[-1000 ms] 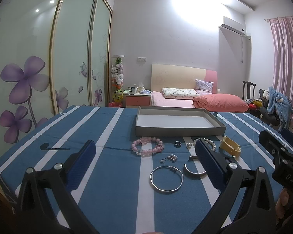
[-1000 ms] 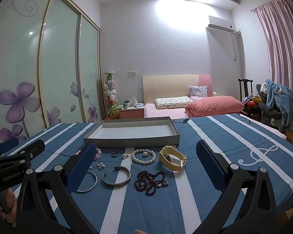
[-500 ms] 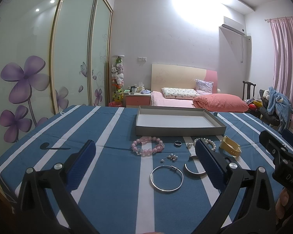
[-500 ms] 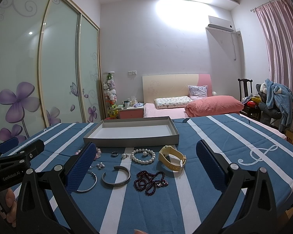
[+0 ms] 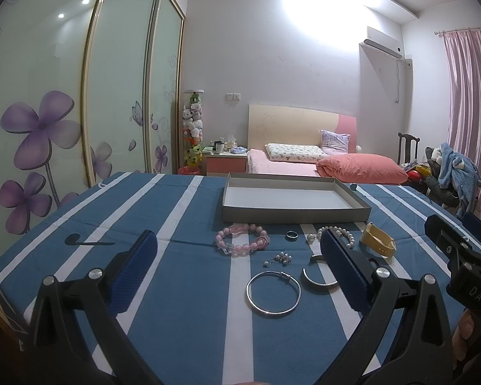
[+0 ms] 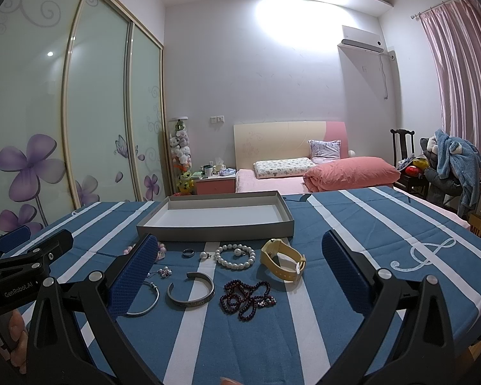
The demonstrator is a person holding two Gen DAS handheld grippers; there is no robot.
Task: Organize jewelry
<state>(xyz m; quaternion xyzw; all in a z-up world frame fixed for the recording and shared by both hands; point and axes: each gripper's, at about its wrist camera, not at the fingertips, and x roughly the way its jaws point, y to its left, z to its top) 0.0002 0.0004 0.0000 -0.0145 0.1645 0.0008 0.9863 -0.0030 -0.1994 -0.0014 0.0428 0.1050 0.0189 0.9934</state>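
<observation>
Jewelry lies on a blue striped tablecloth (image 5: 176,304) before an empty grey tray (image 5: 291,197), which also shows in the right wrist view (image 6: 218,215). I see a pink bead bracelet (image 5: 242,240), a silver bangle (image 5: 272,292), a silver cuff (image 6: 190,292), a pearl bracelet (image 6: 235,256), a ring (image 6: 188,252), a yellow watch (image 6: 282,263) and dark red beads (image 6: 247,295). My left gripper (image 5: 237,272) is open and empty above the bangle. My right gripper (image 6: 237,276) is open and empty above the cuff and beads.
A bed with a pink duvet (image 5: 362,168) stands behind the table. Sliding wardrobe doors (image 5: 48,96) run along the left. A chair piled with clothes (image 6: 449,166) is at the right. The table's right edge (image 6: 477,304) drops off near my right gripper.
</observation>
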